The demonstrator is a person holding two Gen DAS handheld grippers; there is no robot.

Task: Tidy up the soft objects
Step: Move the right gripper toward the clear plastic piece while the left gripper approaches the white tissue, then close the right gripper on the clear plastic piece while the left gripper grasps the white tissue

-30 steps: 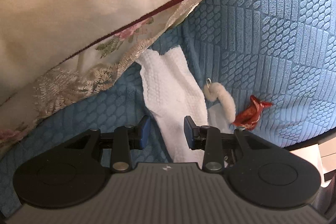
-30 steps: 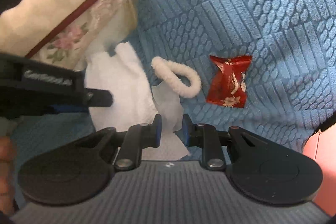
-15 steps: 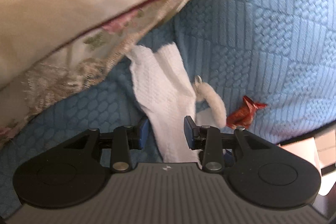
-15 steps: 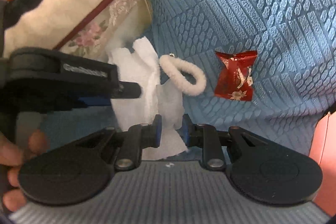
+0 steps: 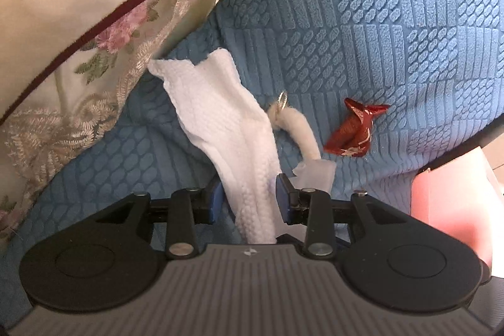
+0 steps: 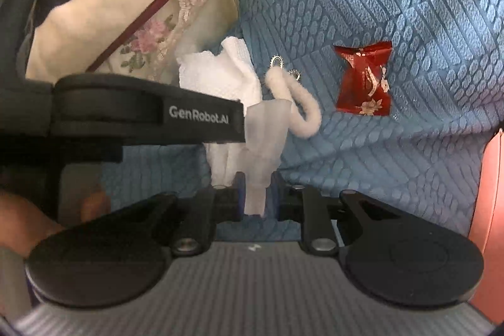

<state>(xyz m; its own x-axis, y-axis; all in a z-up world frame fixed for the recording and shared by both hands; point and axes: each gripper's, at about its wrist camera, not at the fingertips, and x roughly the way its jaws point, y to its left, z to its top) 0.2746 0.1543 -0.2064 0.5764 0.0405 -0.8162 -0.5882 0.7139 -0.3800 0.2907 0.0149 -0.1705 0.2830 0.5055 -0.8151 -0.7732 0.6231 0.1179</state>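
Both tools grip white tissue on the blue sofa cover: left tool [image 5: 249, 197] clamps the thick textured tissue [image 5: 226, 115], right tool [image 6: 255, 194] the thin sheet [image 6: 266, 128]. Light, limp, tearable; pinch bunched folds.

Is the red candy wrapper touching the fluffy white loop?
Apart. The right wrist view shows bare blue cover between the red candy wrapper and the fluffy white loop.
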